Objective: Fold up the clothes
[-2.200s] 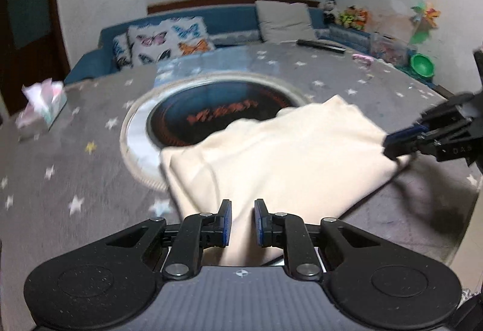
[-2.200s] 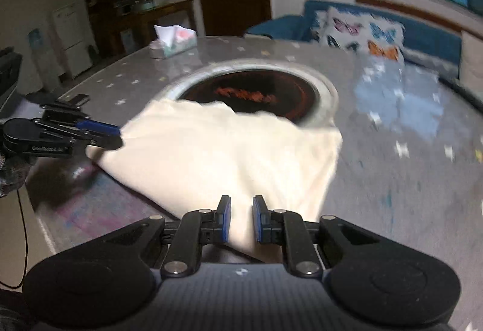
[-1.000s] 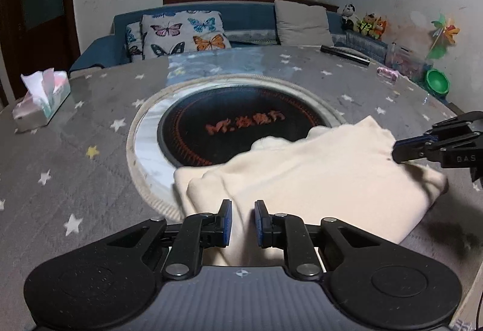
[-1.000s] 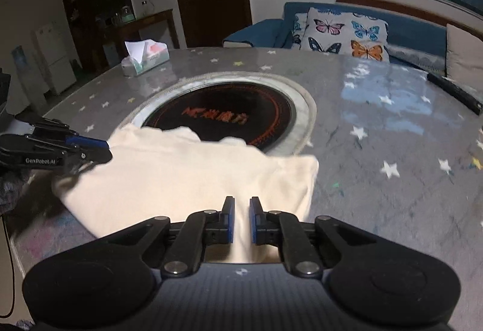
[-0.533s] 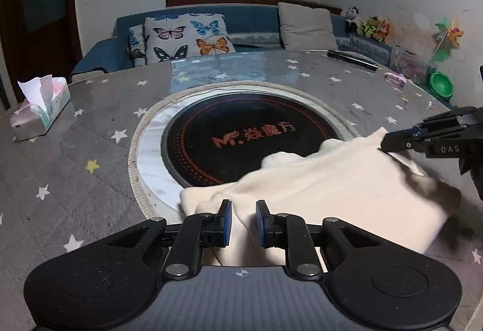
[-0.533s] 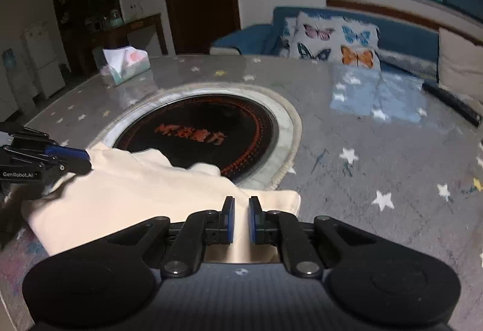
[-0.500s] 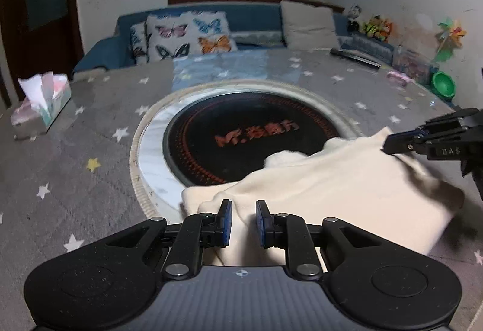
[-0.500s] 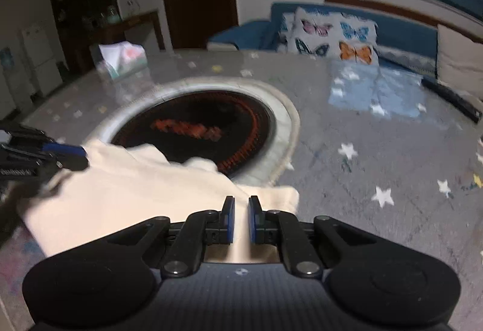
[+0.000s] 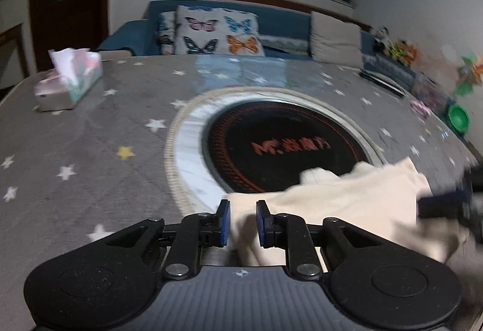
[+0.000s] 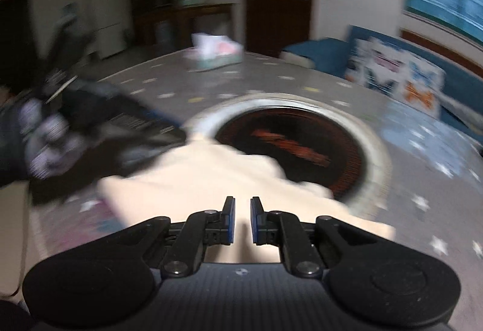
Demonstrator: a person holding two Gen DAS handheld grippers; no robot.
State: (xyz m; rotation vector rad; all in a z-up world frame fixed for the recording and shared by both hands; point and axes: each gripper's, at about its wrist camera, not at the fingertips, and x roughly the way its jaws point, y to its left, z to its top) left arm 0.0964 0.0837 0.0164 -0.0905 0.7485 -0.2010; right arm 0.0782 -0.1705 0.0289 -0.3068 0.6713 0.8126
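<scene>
A cream garment (image 9: 347, 201) lies folded at the near edge of the grey star-patterned table, partly over the round black cooktop (image 9: 280, 146). My left gripper (image 9: 243, 223) has a narrow gap between its blue pads, with a corner of the cream cloth lying in that gap. My right gripper (image 10: 241, 220) stands the same way over the garment (image 10: 211, 180), a narrow gap with cloth under it. The right gripper shows blurred at the right edge of the left wrist view (image 9: 449, 204). The left gripper shows blurred at the left in the right wrist view (image 10: 126, 122).
A tissue box (image 9: 71, 80) stands at the far left of the table (image 9: 90, 149). A dark remote (image 9: 383, 81) and a green bowl (image 9: 458, 118) are at the far right. A blue sofa with butterfly cushions (image 9: 217, 32) is behind the table.
The two grippers have swung closer together over the garment, which now lies more bunched and narrower. Both views are blurred by fast motion.
</scene>
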